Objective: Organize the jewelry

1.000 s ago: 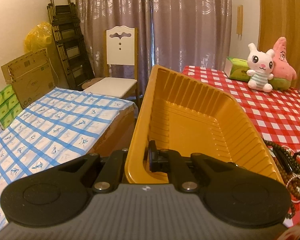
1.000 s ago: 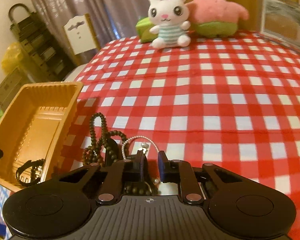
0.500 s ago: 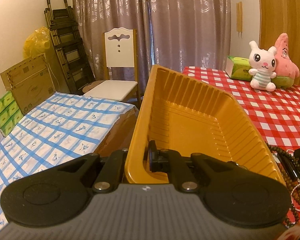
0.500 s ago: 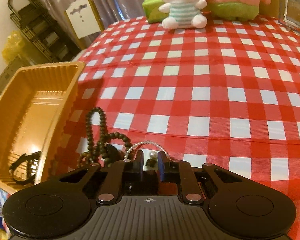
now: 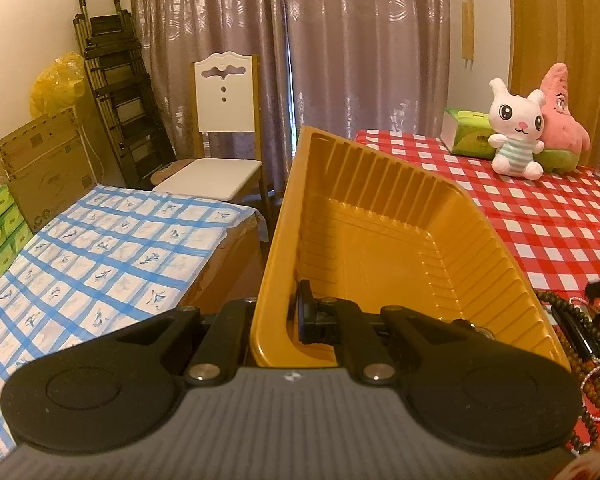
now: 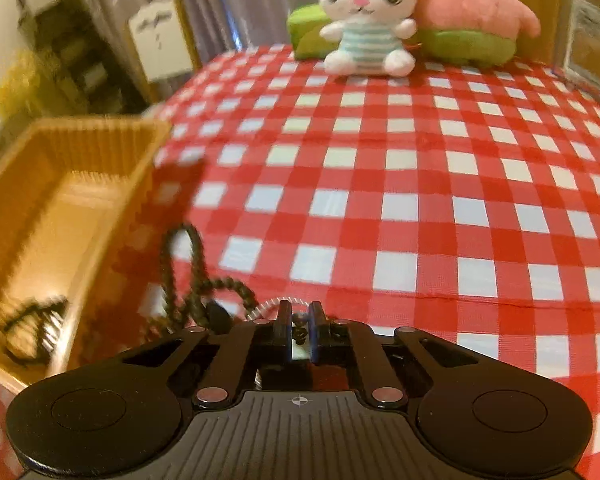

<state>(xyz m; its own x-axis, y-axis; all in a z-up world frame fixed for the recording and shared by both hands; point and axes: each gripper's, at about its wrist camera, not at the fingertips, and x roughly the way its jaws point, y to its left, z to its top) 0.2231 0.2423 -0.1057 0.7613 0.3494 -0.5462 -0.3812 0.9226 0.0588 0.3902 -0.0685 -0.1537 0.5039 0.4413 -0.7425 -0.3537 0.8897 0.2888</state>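
A yellow plastic tray (image 5: 500, 240) stands tilted at the left edge of the red checked table; my left gripper (image 5: 278, 316) is shut on its near wall. In the right wrist view the tray (image 6: 80, 140) holds a black bracelet (image 6: 32, 320). Beside the tray lies a heap of jewelry: a brown bead necklace (image 6: 196, 264) and a white pearl necklace (image 6: 264, 306). My right gripper (image 6: 300, 332) is low over the heap. Its jaws are closing, with a small dark part of the pearl necklace between the pads. The same heap (image 5: 560, 304) shows at the lower right of the left wrist view.
A white plush rabbit (image 6: 366, 32), a pink star plush (image 6: 472, 12) and a green tissue pack (image 5: 468, 132) sit at the table's far side, a picture frame (image 6: 592, 48) at the right. Left of the table are a blue checked surface (image 5: 80, 260), a white chair (image 5: 224, 120) and cartons.
My right gripper has moved forward and lower onto the jewelry heap, and its jaws have narrowed around the pearl necklace. My left gripper still grips the tray wall and has not moved.
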